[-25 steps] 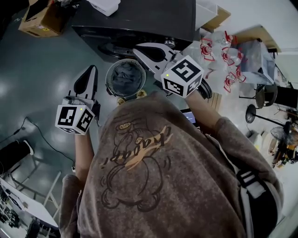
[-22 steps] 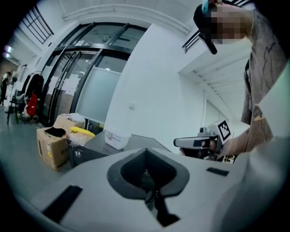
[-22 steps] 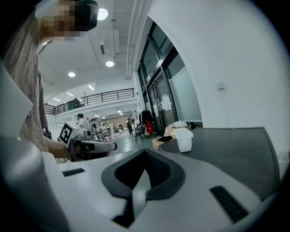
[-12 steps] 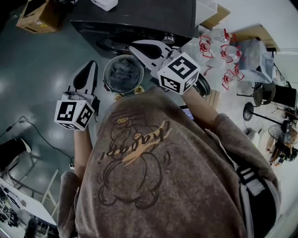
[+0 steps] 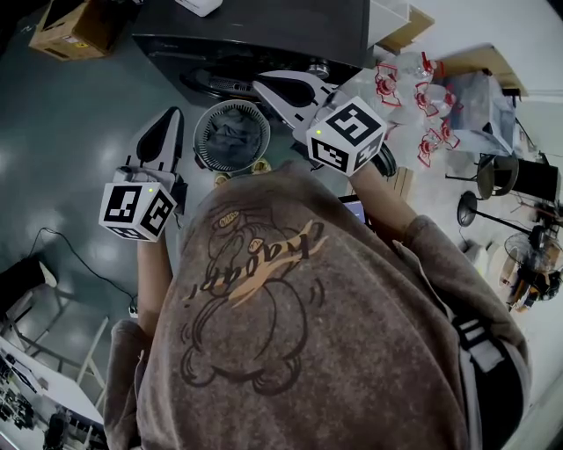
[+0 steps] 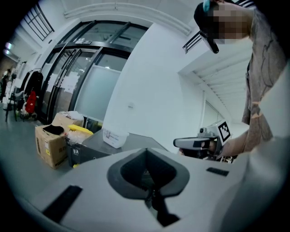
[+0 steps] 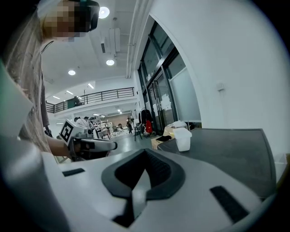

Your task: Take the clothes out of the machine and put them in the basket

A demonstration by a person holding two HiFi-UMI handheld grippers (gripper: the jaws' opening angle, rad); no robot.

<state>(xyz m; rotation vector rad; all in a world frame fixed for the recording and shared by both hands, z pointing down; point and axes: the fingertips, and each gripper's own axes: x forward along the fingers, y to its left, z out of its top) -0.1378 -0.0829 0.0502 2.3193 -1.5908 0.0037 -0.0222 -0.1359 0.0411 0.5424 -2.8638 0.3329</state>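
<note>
The dark washing machine (image 5: 264, 39) stands at the top of the head view. In front of it is a round basket (image 5: 204, 145) with dark clothes (image 5: 233, 136) lying inside. My left gripper (image 5: 169, 123) hovers left of the basket, jaws together and empty. My right gripper (image 5: 268, 86) hangs above the basket's right rim, near the machine front, also closed with nothing in it. Each gripper view looks level over the machine top (image 7: 217, 145) and shows the other gripper: the right gripper (image 6: 199, 142) and the left gripper (image 7: 93, 145). The machine door is hidden.
A white container (image 7: 182, 138) sits on the machine top. A cardboard box (image 5: 70, 26) stands on the floor at the far left. Packs of red-capped bottles (image 5: 413, 97) lie right of the machine. A cable (image 5: 79, 255) runs over the grey floor at the left.
</note>
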